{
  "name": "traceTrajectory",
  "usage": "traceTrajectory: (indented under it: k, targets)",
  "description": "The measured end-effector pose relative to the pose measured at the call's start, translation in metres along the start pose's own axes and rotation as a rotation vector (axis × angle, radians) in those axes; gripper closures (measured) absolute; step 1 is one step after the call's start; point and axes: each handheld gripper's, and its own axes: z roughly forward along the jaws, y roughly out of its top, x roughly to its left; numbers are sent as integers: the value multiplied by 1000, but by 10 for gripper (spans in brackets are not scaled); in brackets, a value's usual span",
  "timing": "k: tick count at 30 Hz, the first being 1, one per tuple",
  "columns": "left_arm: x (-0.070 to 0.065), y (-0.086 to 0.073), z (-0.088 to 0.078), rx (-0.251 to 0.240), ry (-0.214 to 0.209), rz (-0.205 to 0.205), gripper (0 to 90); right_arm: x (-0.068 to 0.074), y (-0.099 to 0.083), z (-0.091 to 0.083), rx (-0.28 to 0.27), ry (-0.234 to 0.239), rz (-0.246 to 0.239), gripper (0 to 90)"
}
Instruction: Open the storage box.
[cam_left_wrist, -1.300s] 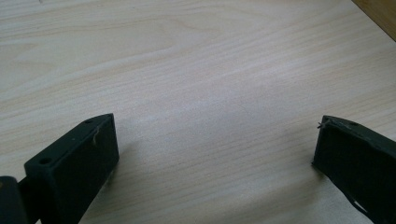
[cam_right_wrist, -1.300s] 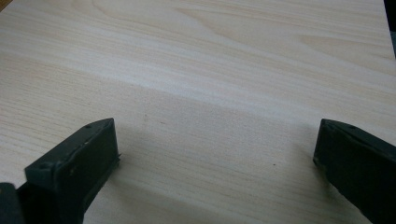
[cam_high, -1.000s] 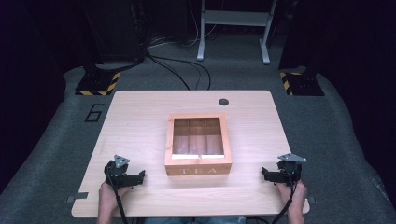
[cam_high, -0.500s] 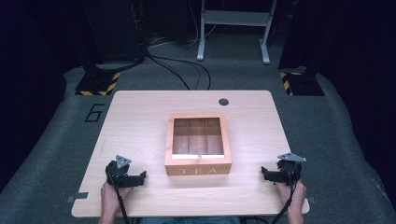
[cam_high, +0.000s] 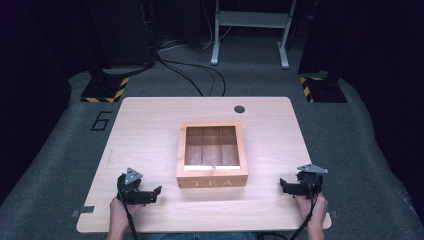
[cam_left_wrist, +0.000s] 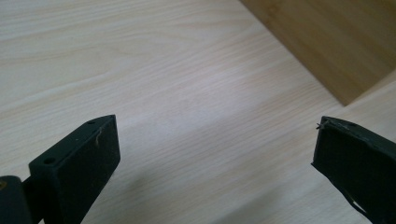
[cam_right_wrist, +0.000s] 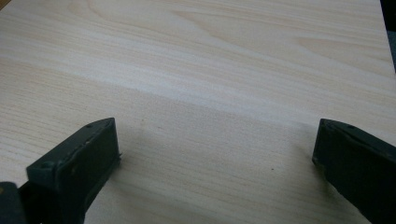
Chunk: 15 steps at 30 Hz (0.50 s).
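Pale wood makes up the single rectangular table (cam_high: 150, 135), which fills the middle of the high view. One square wooden box with a glass lid and the word TEA on its front face (cam_high: 212, 155) sits at the table's centre; through the lid, dividers show several compartments, though their exact count is hard to tell. One small dark round hole (cam_high: 239, 108) lies near the table's far edge, toward the upper right of the box.

Two black two-jaw grippers rest low over the table near its lower edge. The left gripper (cam_high: 152, 194) sits at lower left, its jaws pointing right toward the box, held by a hand (cam_high: 120, 215) coming in from the bottom. The right gripper (cam_high: 286, 186) sits at lower right, pointing left, held by the other hand (cam_high: 312, 210).

Each gripper's own view shows its jaws spread wide over bare tabletop, holding nothing. The left gripper view catches a corner of the box at upper right.
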Motion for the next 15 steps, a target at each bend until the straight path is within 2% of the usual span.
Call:
traceTrajectory:
  k: [9,15]
  targets:
    - [-18,14,1,-51,-98,10,4,0,0,0,0,0,-1,0]
    - [-34,22,4,-64,-147,45,26,0,0,0,0,0,-1,0]
